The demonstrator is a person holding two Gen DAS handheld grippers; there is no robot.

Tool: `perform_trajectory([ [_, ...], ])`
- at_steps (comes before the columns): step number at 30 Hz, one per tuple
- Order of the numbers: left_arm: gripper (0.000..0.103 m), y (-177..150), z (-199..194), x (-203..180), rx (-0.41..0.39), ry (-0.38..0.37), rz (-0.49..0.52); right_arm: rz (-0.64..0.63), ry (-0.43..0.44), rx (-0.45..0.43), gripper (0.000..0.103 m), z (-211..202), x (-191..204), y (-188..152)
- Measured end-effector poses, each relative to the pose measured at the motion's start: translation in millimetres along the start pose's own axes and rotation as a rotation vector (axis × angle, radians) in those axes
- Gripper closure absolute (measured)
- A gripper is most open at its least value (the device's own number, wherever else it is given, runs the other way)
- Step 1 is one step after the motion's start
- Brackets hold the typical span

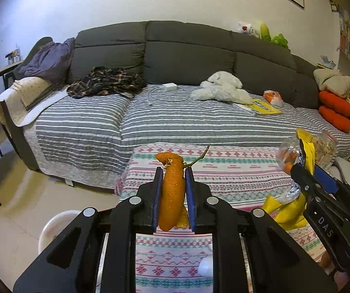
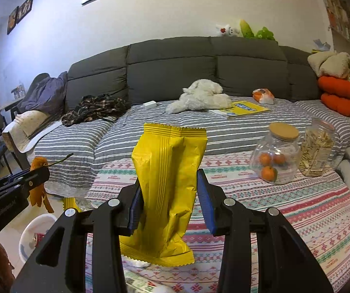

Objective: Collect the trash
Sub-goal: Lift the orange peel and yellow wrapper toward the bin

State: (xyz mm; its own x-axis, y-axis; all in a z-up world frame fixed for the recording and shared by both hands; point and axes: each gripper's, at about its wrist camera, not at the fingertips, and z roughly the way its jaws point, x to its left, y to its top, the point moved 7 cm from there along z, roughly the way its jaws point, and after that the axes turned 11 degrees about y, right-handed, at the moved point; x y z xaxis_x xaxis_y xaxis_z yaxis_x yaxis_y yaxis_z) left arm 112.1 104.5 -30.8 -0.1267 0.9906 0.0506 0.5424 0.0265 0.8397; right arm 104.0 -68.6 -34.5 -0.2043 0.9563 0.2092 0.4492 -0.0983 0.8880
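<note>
My left gripper (image 1: 173,171) is shut on a strip of orange peel (image 1: 172,190) with a thin green stem, held upright above the patterned tablecloth (image 1: 224,171). The right wrist view shows that peel (image 2: 38,193) at the far left. My right gripper (image 2: 169,178) is shut on a crumpled yellow snack wrapper (image 2: 167,185) that stands up between the blue pads and hangs down below them. In the left wrist view the same wrapper (image 1: 289,210) shows at the right, silver inside, in the right gripper (image 1: 304,171).
A white bin (image 2: 34,232) stands on the floor left of the table. A glass jar of oranges (image 2: 276,156) and a jar of snacks (image 2: 318,146) stand at the table's right. Beyond is a grey sofa (image 1: 187,56) with clothes, a white plush toy (image 1: 221,88) and a yellow book.
</note>
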Motion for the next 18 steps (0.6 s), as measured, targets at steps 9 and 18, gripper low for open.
perform_trajectory([
  [9,0.086,2.8,0.0,46.9,0.009,0.059,-0.055,-0.028,0.047,0.017,0.062,7.6,35.8,-6.5],
  [18,0.086,-0.1,3.0,95.2,0.044,0.109,-0.108,0.003,0.123,0.036,0.062,19.2,78.9,-10.3],
])
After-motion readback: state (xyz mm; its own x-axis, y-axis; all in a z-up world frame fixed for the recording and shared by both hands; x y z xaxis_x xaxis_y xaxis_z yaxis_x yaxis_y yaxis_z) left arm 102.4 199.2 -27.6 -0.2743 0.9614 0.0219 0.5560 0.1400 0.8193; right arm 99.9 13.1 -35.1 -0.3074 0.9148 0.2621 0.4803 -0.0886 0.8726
